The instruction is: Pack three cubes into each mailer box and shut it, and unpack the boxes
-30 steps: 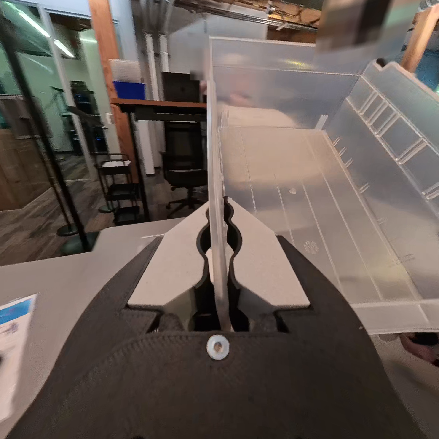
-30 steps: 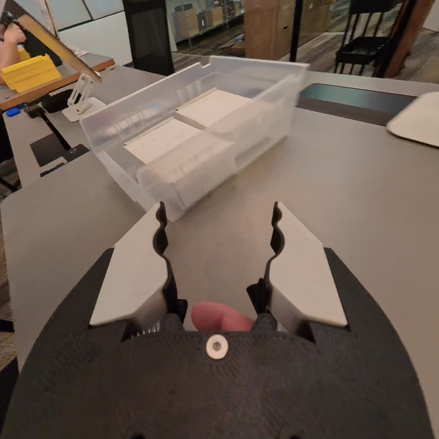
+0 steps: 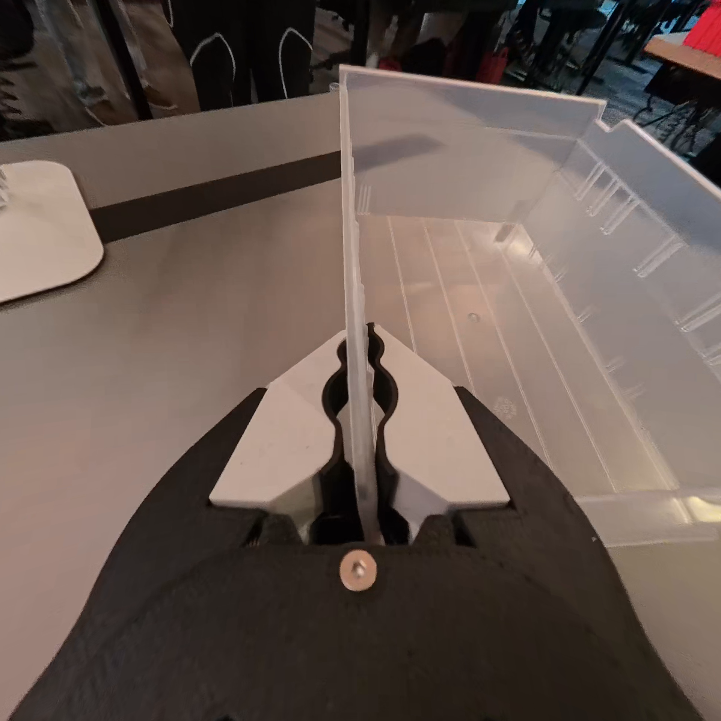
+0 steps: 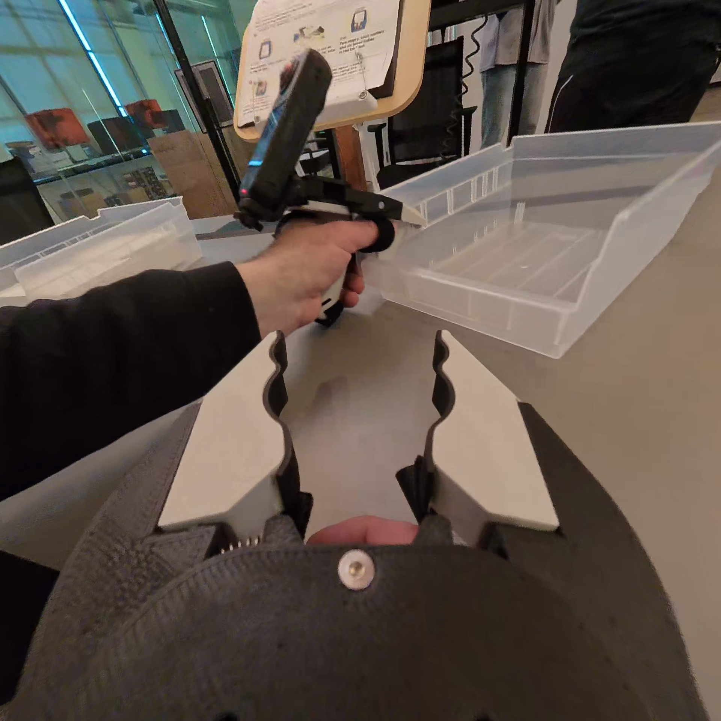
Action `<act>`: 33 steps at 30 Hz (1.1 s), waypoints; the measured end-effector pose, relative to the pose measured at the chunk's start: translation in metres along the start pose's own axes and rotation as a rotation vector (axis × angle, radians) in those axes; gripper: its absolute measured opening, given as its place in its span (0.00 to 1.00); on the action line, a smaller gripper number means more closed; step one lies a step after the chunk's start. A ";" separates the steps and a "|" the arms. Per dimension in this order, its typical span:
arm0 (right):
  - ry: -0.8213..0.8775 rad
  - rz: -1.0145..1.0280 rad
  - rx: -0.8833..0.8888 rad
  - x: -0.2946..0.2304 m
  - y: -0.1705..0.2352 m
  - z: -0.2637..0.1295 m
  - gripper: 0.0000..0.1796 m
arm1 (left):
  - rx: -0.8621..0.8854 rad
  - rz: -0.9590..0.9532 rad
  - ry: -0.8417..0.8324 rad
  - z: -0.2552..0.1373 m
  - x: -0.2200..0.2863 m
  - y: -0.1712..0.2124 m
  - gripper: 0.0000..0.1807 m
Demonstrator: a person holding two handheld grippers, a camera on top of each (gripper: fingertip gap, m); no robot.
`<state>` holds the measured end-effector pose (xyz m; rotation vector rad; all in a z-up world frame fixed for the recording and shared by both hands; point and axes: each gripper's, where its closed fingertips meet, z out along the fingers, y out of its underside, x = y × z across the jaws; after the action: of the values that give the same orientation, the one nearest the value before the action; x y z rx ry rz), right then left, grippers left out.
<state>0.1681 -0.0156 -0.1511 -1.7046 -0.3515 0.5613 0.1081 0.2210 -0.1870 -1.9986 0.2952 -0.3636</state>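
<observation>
Bin point(image 3: 585, 273): right wall and near right corner run off the left wrist view's edge; far right end cut off in the right wrist view. Left gripper point(image 4: 413, 220) tips hidden behind bin wall there. Second bin point(image 4: 97, 249), far left: cut by edge, contents too hazy to tell. White pad point(image 3: 43, 230) cut at left edge. Standing people point(image 4: 624, 62): only legs and torsos in frame. Sheet on stand point(image 4: 324, 43): top cut off
</observation>
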 end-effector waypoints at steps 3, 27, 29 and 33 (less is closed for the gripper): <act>-0.014 -0.001 -0.017 0.001 0.004 0.001 0.41 | 0.002 0.001 -0.016 0.009 0.008 -0.004 0.02; -0.038 -0.046 -0.013 0.003 0.003 -0.002 0.41 | 0.002 -0.217 0.420 -0.036 0.131 -0.007 0.53; -0.048 -0.051 -0.024 0.001 0.005 -0.001 0.41 | 0.032 -0.105 0.455 -0.070 0.125 -0.014 0.54; -0.064 -0.087 -0.035 -0.006 0.007 0.000 0.41 | 0.115 0.194 0.446 -0.156 0.087 -0.030 0.56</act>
<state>0.1624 -0.0197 -0.1566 -1.6993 -0.4815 0.5490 0.1305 0.0737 -0.0844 -1.7431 0.7254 -0.6850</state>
